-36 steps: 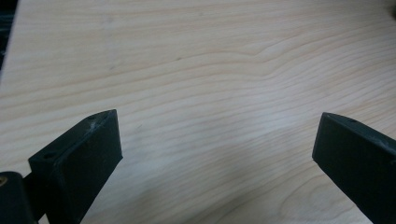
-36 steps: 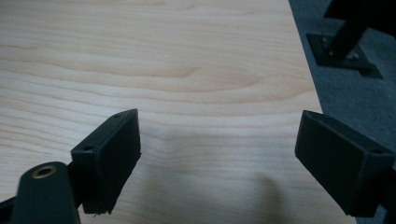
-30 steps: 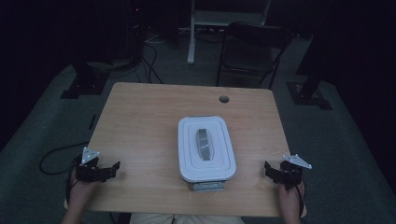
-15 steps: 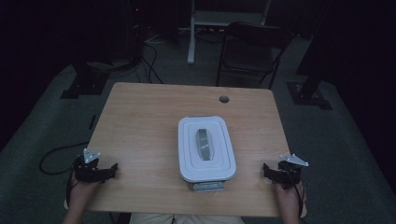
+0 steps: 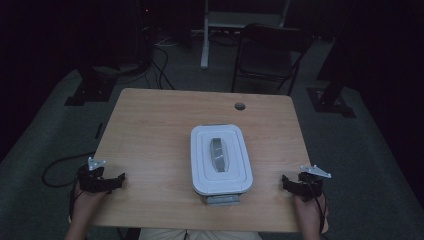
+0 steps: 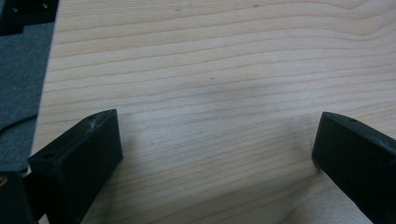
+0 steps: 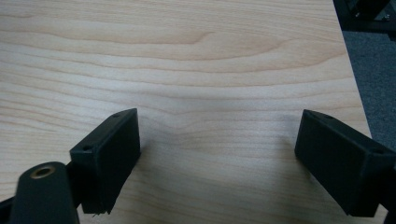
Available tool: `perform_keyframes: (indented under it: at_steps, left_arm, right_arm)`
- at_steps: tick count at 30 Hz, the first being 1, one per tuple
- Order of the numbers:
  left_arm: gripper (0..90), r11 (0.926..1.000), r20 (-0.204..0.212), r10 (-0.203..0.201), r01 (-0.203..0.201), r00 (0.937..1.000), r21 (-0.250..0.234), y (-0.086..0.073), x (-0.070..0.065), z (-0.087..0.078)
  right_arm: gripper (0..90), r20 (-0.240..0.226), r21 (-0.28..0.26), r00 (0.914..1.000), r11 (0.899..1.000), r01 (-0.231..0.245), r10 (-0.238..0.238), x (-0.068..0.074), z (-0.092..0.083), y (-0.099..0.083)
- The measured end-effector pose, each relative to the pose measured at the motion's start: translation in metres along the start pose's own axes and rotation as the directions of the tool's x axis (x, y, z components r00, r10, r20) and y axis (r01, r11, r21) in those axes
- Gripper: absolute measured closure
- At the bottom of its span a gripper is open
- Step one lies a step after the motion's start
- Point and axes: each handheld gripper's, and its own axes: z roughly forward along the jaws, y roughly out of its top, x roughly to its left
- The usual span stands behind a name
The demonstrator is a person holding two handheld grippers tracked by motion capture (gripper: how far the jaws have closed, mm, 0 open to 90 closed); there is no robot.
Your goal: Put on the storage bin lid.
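You hold a gripper in each hand at the near corners of a wooden table (image 5: pixel 150 130). Your left gripper (image 5: pixel 107 181) rests near the near left corner, its jaws spread wide with bare wood between them. Your right gripper (image 5: pixel 295 182) sits by the near right edge, its jaws spread just as wide and holding nothing.

The left gripper view (image 6: pixel 217 158) shows fine wood grain between the jaws, with the table's left edge and grey carpet beyond it at the left of that view. The right gripper view (image 7: pixel 219 154) shows the same grain, with the table's right edge and carpet at the right of that view.

In the high view, a white box (image 5: pixel 200 165) with a closed lid lies between the grippers, well apart from both, its near end close to the near table edge. A grey handle (image 5: pixel 219 155) runs along the lid's middle. Open wood lies on both sides of the box and beyond it. A small round hole (image 5: pixel 240 106) sits near the far edge. Past the table, a dark chair (image 5: pixel 270 50) stands on the carpet.
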Motion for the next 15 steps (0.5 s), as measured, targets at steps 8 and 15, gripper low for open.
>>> perform_keyframes:
  at_steps: [8, 15]
  left_arm:
    - [2.2, 0.9999, -0.014, -0.013, 0.013, 0.9998, 0.002, 0.0001, 0.0008, -0.0001]
    - [2.2, 0.9999, -0.016, -0.016, 0.016, 0.9998, 0.0, 0.0001, 0.0009, 0.0]
  right_arm:
    - [13.8, 0.003, 0.0, 1.0, 1.0, -0.003, 0.003, -0.0002, 0.0, 0.0]
    - [13.8, 0.007, 0.0, 0.9999, 1.0, -0.007, 0.007, -0.0003, 0.0, 0.0]
